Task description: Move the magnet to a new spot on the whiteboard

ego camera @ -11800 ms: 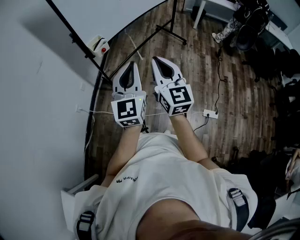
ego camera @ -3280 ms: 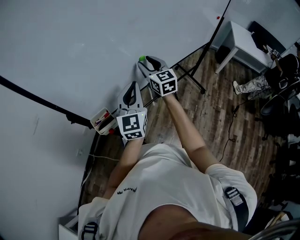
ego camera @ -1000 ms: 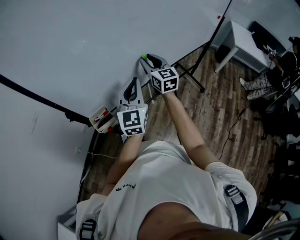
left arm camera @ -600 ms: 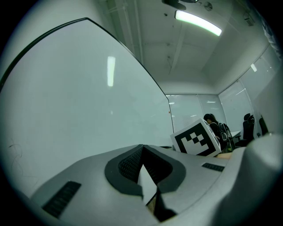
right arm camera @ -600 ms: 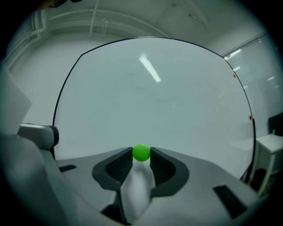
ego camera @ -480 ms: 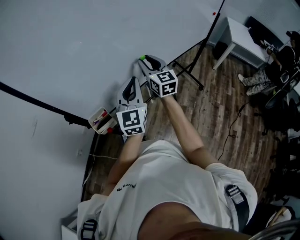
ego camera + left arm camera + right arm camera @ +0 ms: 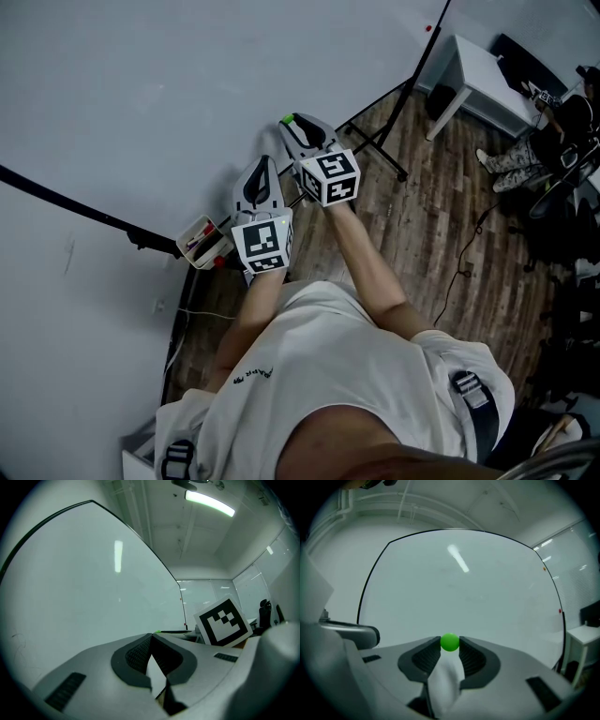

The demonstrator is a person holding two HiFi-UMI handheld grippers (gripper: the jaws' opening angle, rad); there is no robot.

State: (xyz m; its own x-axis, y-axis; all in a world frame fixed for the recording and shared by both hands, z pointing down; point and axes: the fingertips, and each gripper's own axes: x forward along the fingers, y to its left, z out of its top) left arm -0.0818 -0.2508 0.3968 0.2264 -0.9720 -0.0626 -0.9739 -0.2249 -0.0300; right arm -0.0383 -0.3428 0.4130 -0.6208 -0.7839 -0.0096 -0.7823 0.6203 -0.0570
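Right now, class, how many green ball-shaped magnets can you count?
1. The small green round magnet sits clamped between the right gripper's tips, facing the white whiteboard. Others may be hidden.

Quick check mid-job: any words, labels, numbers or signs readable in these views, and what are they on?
Nothing can be quoted with confidence.
Shirt print: one short word, upside down, too small to read.
Left marker cube and right marker cube: black-and-white square patterns only, no letters.
Whiteboard: no writing visible.

White side table (image 7: 483, 75) on wood floor (image 7: 441, 239)
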